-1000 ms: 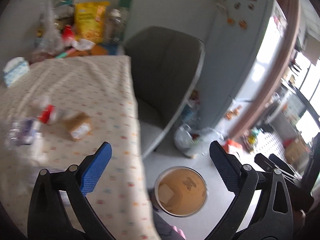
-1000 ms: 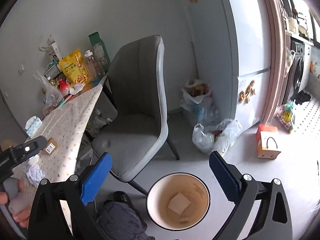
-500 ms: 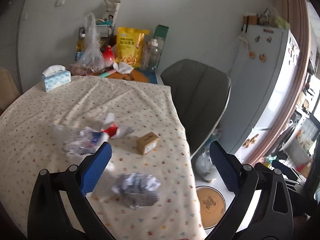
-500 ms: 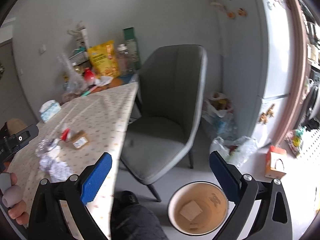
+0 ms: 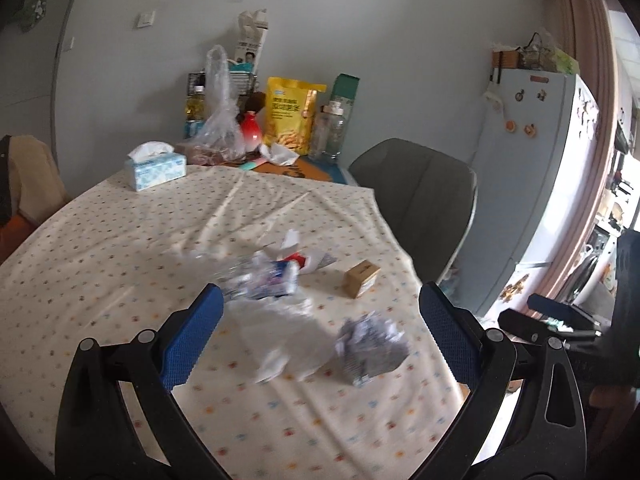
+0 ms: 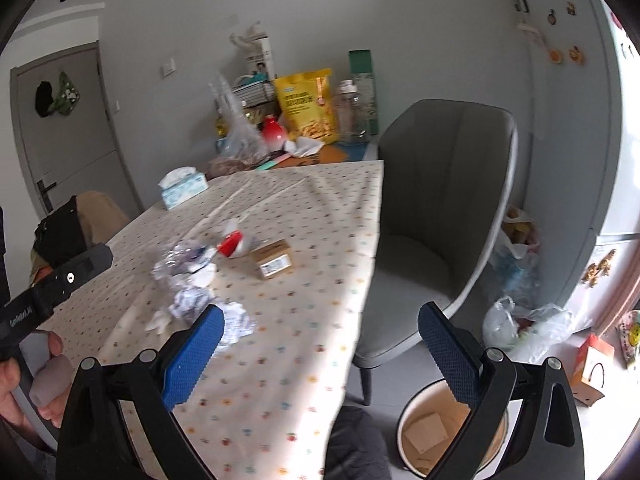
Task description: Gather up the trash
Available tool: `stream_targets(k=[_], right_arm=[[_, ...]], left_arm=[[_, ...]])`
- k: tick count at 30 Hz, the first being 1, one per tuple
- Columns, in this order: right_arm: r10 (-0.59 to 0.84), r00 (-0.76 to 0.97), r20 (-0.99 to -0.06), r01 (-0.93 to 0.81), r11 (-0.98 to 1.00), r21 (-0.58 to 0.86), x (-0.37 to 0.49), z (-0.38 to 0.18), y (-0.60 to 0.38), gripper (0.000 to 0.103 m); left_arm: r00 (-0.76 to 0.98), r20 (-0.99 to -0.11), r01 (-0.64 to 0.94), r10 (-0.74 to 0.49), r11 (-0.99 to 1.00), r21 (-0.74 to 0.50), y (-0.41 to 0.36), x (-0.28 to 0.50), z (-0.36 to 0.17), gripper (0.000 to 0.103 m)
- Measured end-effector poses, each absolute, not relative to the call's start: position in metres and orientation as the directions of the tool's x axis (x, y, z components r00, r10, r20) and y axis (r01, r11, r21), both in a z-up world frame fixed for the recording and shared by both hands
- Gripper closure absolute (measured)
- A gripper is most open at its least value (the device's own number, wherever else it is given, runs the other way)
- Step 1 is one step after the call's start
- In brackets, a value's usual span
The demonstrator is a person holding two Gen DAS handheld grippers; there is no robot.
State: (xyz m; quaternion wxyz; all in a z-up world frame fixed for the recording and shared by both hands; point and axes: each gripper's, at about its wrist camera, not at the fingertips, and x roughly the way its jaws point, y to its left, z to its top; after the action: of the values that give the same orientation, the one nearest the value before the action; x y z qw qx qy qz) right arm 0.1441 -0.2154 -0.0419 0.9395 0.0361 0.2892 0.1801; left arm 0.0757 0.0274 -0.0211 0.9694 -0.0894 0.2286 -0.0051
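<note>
Both claws empty, blue pads spread wide: left claw [image 5: 318, 338] hovers above the trash cluster on the tabletop [image 5: 120, 264], right claw [image 6: 320, 354] hangs off the tabletop edge, above the floor between tabletop and bin [image 6: 412, 420]. Landmark is the small cardboard box [image 5: 361, 278]. Trash lies left of the box and nearer the camera than it: a crumpled clear plastic wrapper [image 5: 260, 276] just left of the box, a red-and-white scrap [image 5: 298, 258] touching that wrapper, a crumpled paper ball [image 5: 370, 346] on the near side of the box, and a flat white tissue [image 5: 280, 344] left of the ball. Risks, as judgement: the wrapper is thin and springy, so a shallow pinch may slip or drag its neighbours along; pads pressed low could catch the loose tablecloth and shift the pile; the paper ball sits near the tabletop edge on the chair [image 5: 420, 196] side and a nudge could roll it to the floor; light scraps may miss the bin on the drop. The tissue box [image 5: 155, 166] and the snack bags far behind the cardboard box are probably not trash and should be left. Views: only the right wrist shows the bin, with a card piece inside, and the person's hand [image 6: 24, 380] on the left handle; the left wrist shows the pile more directly but blurred.
</note>
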Motion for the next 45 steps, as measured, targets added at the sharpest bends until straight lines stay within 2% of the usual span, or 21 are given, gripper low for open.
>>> stream_targets(k=[5,11,14,16,17,19,20,23,25,26,30,39,40,41,42,43,45], right_arm=[[0.382,0.746,-0.545,-0.337,0.923,0.186,0.144,-0.045,-0.194,0.008],[0.428,0.707,-0.563,-0.395,0.899,0.188,0.144,-0.049,-0.17,0.008],[0.452,0.676,-0.583,-0.419,0.886,0.201,0.151,-0.057,-0.156,0.011],[0.464,0.658,-0.593,-0.435,0.877,0.202,0.154,-0.062,-0.147,0.012],[0.474,0.644,-0.601,-0.447,0.87,0.207,0.157,-0.066,-0.141,0.014],[0.49,0.617,-0.615,-0.464,0.858,0.218,0.162,-0.073,-0.132,0.019],[0.496,0.601,-0.627,-0.47,0.854,0.225,0.166,-0.078,-0.128,0.026],[0.514,0.551,-0.657,-0.484,0.838,0.25,0.177,-0.09,-0.115,0.043],[0.529,0.513,-0.676,-0.489,0.827,0.276,0.185,-0.1,-0.109,0.067],[0.538,0.491,-0.685,-0.49,0.821,0.293,0.189,-0.104,-0.108,0.084],[0.562,0.485,-0.67,-0.498,0.807,0.317,0.189,-0.102,-0.113,0.088],[0.552,0.529,-0.645,-0.48,0.821,0.309,0.184,-0.086,-0.142,0.089],[0.549,0.532,-0.645,-0.476,0.824,0.309,0.185,-0.085,-0.144,0.089],[0.547,0.533,-0.645,-0.474,0.825,0.309,0.184,-0.085,-0.145,0.089],[0.546,0.535,-0.645,-0.469,0.827,0.31,0.184,-0.085,-0.148,0.089],[0.545,0.537,-0.643,-0.467,0.828,0.312,0.185,-0.084,-0.151,0.089],[0.543,0.541,-0.642,-0.459,0.831,0.315,0.185,-0.084,-0.154,0.089]], left_arm=[[0.888,-0.458,-0.039,-0.046,0.984,-0.175,0.049,0.066,-0.028,0.006],[0.865,-0.499,-0.076,-0.05,0.97,-0.23,0.074,0.065,-0.041,0.007],[0.854,-0.518,-0.085,-0.05,0.969,-0.234,0.079,0.067,-0.047,0.014],[0.843,-0.534,-0.086,-0.06,0.966,-0.244,0.082,0.07,-0.053,0.022],[0.831,-0.551,-0.085,-0.072,0.964,-0.254,0.084,0.073,-0.057,0.029],[0.809,-0.581,-0.092,-0.085,0.959,-0.269,0.086,0.079,-0.064,0.039],[0.8,-0.592,-0.089,-0.099,0.956,-0.28,0.087,0.083,-0.069,0.044],[0.785,-0.611,-0.098,-0.104,0.952,-0.289,0.088,0.092,-0.076,0.047],[0.78,-0.616,-0.096,-0.109,0.952,-0.29,0.086,0.095,-0.078,0.047],[0.775,-0.623,-0.095,-0.106,0.955,-0.282,0.084,0.099,-0.079,0.047],[0.756,-0.645,-0.087,-0.116,0.958,-0.274,0.077,0.111,-0.086,0.047],[0.703,-0.702,-0.085,-0.111,0.968,-0.238,0.057,0.137,-0.102,0.048],[0.699,-0.707,-0.088,-0.108,0.968,-0.234,0.056,0.138,-0.104,0.051],[0.691,-0.716,-0.094,-0.101,0.969,-0.228,0.055,0.14,-0.106,0.067],[0.675,-0.731,-0.101,-0.097,0.97,-0.222,0.054,0.143,-0.109,0.09],[0.663,-0.744,-0.11,-0.084,0.972,-0.207,0.052,0.145,-0.11,0.096],[0.679,-0.732,-0.115,-0.059,0.976,-0.185,0.05,0.141,-0.106,0.097]])
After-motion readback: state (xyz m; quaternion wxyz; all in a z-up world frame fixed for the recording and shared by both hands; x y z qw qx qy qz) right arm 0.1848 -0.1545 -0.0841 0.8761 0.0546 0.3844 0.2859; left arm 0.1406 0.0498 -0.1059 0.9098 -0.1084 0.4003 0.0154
